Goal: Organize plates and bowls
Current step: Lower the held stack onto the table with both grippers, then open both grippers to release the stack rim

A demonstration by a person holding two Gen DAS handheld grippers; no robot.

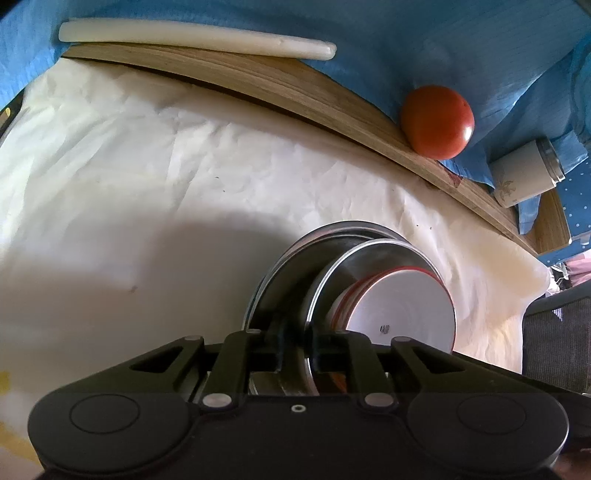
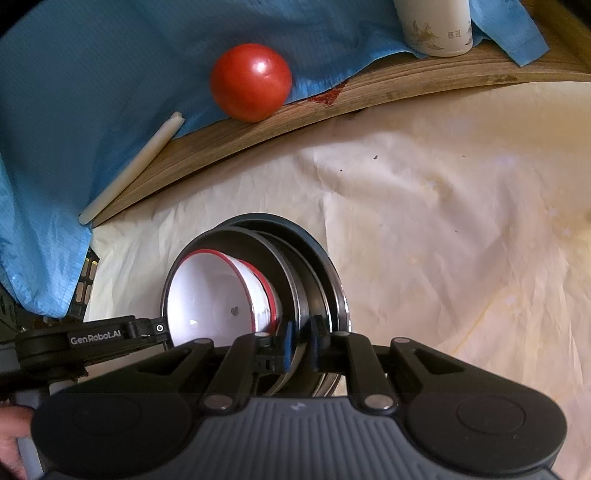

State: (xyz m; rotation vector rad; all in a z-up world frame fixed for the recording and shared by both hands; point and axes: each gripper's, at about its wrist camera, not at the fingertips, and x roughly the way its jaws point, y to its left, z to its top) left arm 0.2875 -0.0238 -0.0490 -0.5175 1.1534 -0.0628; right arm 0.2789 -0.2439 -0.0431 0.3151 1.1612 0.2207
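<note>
A nested stack of dishes sits on a creased white sheet [image 1: 155, 173], seen first from the left wrist camera: the left gripper [image 1: 295, 350] has its jaws set narrowly apart astride the rim of the steel bowl [image 1: 365, 258], one finger on the inside and one outside; whether the pads still press the metal cannot be told. The steel bowl rests inside wider steel plates [image 1: 291, 258], and a white bowl with a red rim [image 1: 402, 306] lies within it. Beyond the sheet runs a wooden board edge [image 1: 258, 81]; a red tomato [image 1: 437, 122] sits on a blue cloth [image 1: 369, 33] at the board's edge, a long white candle-like stick [image 1: 195, 40] lies along the far left, and a white flask [image 1: 524, 173] lies on its side at right

From the right wrist camera, the right gripper [image 2: 300, 341] likewise straddles a steel rim at the near side of the stack, jaws a narrow gap apart with the rim between them; contact with the pads cannot be judged. The white bowl with a red rim [image 2: 214, 299] fills the steel bowl [image 2: 258, 243], the steel plates [image 2: 325, 266] behind it. The left gripper [image 2: 162, 328] reaches in from the left to the stack's edge. The tomato [image 2: 251, 81], stick [image 2: 136, 166] and flask [image 2: 436, 29] lie beyond, near the blue cloth [image 2: 92, 92]
</note>
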